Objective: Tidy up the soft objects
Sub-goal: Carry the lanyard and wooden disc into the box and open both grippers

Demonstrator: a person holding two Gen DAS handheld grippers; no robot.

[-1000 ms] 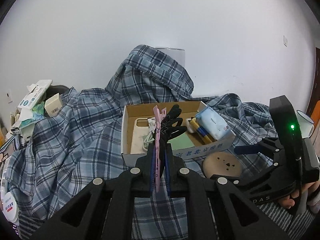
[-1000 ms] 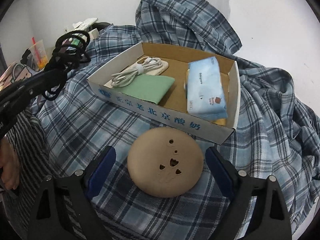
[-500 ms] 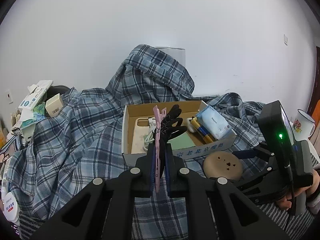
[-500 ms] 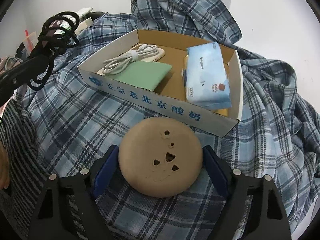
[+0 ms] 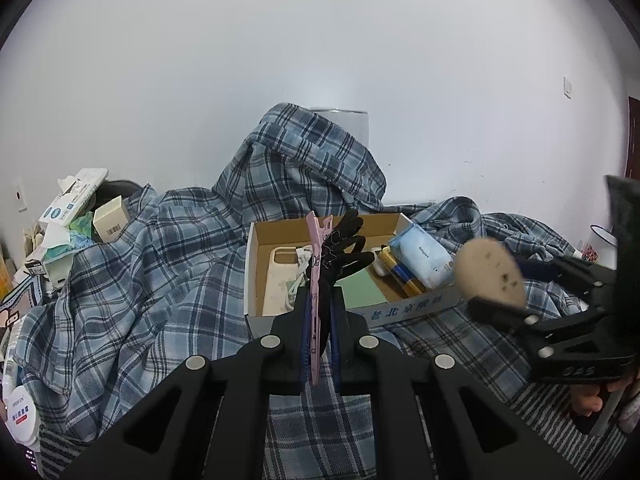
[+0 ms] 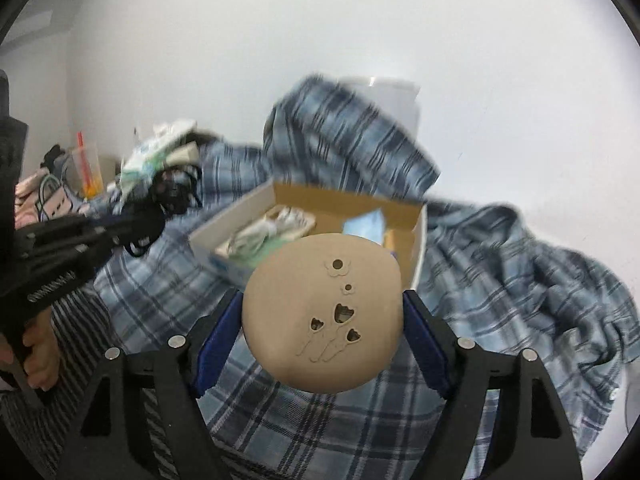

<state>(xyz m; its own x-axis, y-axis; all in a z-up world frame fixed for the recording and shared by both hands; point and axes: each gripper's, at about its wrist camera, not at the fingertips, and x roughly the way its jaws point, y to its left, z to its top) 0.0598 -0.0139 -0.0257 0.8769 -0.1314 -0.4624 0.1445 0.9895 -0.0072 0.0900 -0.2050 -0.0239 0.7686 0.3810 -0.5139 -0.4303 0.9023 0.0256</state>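
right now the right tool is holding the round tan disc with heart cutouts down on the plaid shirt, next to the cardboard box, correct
Not quite. The right tool grips the round tan disc with heart cutouts, but lifted clear of the blue plaid shirt, near the cardboard box. The left wrist view shows it airborne.

Cardboard box (image 5: 404,307) at 12 o'clock is crowded; its open top is reachable from above; plaid shirt (image 5: 152,280) heaps behind at 11.

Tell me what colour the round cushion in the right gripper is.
Tan, with small flower and heart cutouts, on the round cushion; clearest in the right wrist view.
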